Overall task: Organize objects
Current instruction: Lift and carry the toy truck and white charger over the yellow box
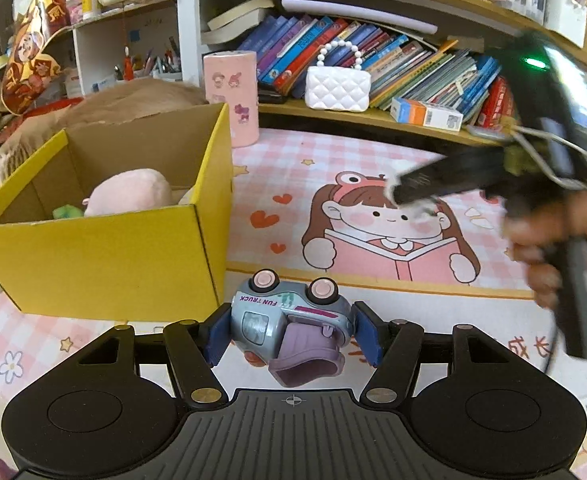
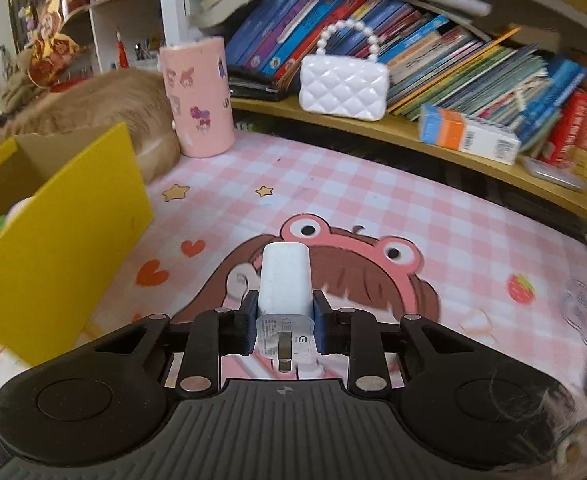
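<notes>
The left gripper (image 1: 291,334) has its blue fingers (image 1: 215,334) closed on the flanks of a small grey toy truck (image 1: 289,320), which hangs upside down, wheels up, above the pink checked mat (image 1: 373,152), just beside the near corner of the yellow box (image 1: 105,264). A pink soft toy (image 1: 129,192) already lies in that box. The right gripper (image 2: 281,320) is clamped on a white charger (image 2: 283,284), held upright over the cartoon girl printed on the mat, well apart from the box. The likely next step is dropping both into the box, and the risks sit there. The truck is rounded and glossy, gripped only at its sides, so a tilt could let it twist or slip out. Its purple scoop dangles below and might catch the box wall if carried in too low. The two grippers are close together, so reaching for the box at once could make them collide
</notes>
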Available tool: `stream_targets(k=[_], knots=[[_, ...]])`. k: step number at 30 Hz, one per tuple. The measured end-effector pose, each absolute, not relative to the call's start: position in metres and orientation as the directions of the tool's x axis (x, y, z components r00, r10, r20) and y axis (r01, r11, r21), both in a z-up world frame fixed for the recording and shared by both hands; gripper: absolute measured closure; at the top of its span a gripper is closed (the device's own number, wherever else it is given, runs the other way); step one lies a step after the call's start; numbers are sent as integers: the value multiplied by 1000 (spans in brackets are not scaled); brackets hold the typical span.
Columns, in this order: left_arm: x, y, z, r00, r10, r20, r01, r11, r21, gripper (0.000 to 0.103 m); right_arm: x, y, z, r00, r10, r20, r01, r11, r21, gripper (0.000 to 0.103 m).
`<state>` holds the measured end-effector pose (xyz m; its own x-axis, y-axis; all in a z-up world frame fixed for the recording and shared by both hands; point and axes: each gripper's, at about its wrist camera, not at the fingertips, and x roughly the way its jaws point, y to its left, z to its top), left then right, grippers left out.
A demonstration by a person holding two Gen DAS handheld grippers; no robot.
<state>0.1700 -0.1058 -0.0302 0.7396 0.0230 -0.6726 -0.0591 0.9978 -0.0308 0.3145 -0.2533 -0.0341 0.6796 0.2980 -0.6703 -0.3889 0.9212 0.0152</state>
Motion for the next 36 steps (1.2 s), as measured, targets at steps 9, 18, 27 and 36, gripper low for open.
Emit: stream_targets(k=[9,18,27,36], knots=[[151,-78,-21,754,-52,-655,1,997,-79,40,233,-267,-22,711,202,-674,-295,955,-24,79],[124,-30,-14,768,-47,-639,19,999,-50,40,169,-240,-23,658,200,-726,-210,975,79,79],[95,13,-12,772,-42,-634,26,999,-36,40,125,-183,-27,630,250,-735,-240,963,121,79],[75,58,-11,781,-22,-624,1,999,-35,40,103,-127,-23,645,281,-711,-318,944,86,79]])
